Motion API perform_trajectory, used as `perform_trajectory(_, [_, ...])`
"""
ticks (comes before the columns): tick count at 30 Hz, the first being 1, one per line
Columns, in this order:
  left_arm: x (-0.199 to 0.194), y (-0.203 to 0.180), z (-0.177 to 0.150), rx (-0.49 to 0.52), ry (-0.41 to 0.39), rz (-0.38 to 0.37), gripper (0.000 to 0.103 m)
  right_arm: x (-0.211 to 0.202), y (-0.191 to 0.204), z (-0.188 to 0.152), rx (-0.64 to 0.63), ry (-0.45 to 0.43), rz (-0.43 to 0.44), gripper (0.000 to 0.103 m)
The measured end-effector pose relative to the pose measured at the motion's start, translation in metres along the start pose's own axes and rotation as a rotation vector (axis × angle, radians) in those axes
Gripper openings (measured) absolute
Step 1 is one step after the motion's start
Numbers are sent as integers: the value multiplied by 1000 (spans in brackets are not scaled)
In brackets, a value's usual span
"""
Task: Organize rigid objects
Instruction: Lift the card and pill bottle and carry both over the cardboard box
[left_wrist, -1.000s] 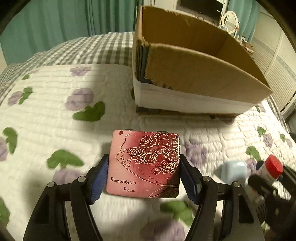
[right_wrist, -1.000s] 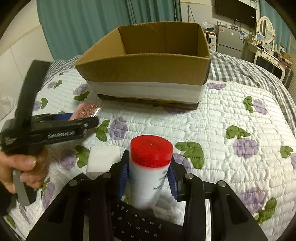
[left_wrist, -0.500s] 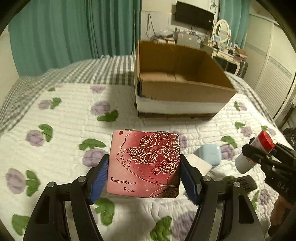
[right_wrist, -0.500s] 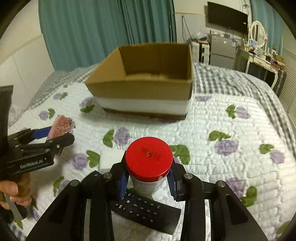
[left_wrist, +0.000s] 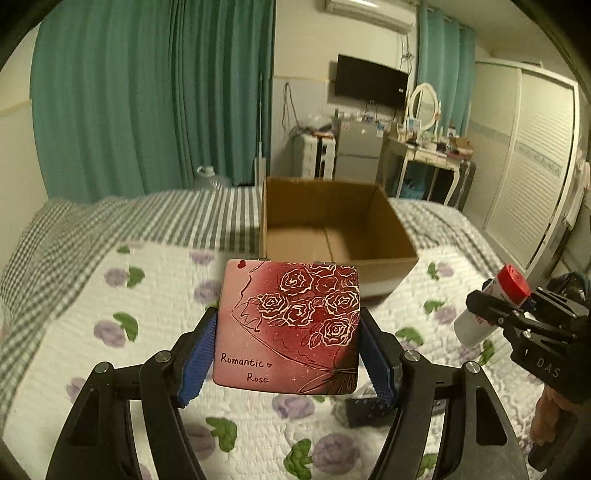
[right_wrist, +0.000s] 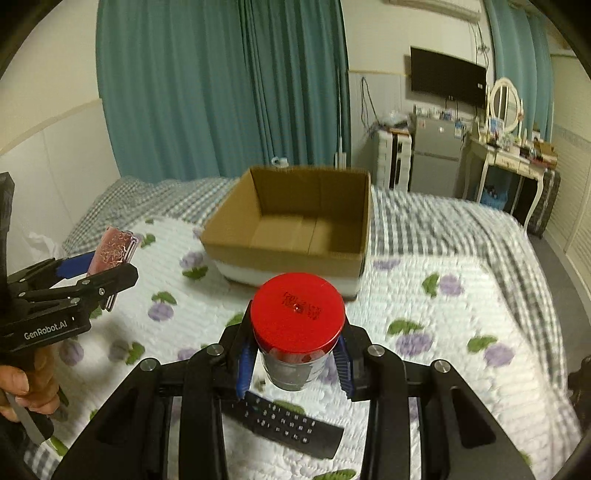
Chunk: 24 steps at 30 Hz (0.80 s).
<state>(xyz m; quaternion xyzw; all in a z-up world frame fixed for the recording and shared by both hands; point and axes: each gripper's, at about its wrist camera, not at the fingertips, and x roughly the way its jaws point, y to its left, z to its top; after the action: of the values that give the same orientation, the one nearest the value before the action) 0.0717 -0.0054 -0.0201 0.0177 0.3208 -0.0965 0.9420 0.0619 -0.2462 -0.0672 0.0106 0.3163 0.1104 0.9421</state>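
The left gripper (left_wrist: 286, 354) pinches a flat pink and red case (left_wrist: 290, 326) printed with roses and the words "Romantic Rose", its blue fingers (left_wrist: 197, 360) pressed on the case's two side edges. The case hides part of the near wall of the open cardboard box (left_wrist: 295, 206) standing on the bed (left_wrist: 92, 295). The right gripper (right_wrist: 293, 363) is clamped on a white bottle with a red cap (right_wrist: 297, 317); the cap covers most of the bottle's body, so its label cannot be read. Both things hang above the quilt, short of the box. A black remote (right_wrist: 291, 424) lies on the quilt, partly hidden behind the right gripper's frame. The hand (right_wrist: 26, 391) on the left gripper is cut off by the edge of the right wrist view
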Motion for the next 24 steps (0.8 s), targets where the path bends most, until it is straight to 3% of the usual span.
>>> perform_trajectory(15, [-15,2,73,-2,-151,-28,72,-34,2,81,-59,-179,1,36])
perform_trajectory(24, [10,-3,116,12,-193,-56,72,-24,1,125,-94,-253,13,36])
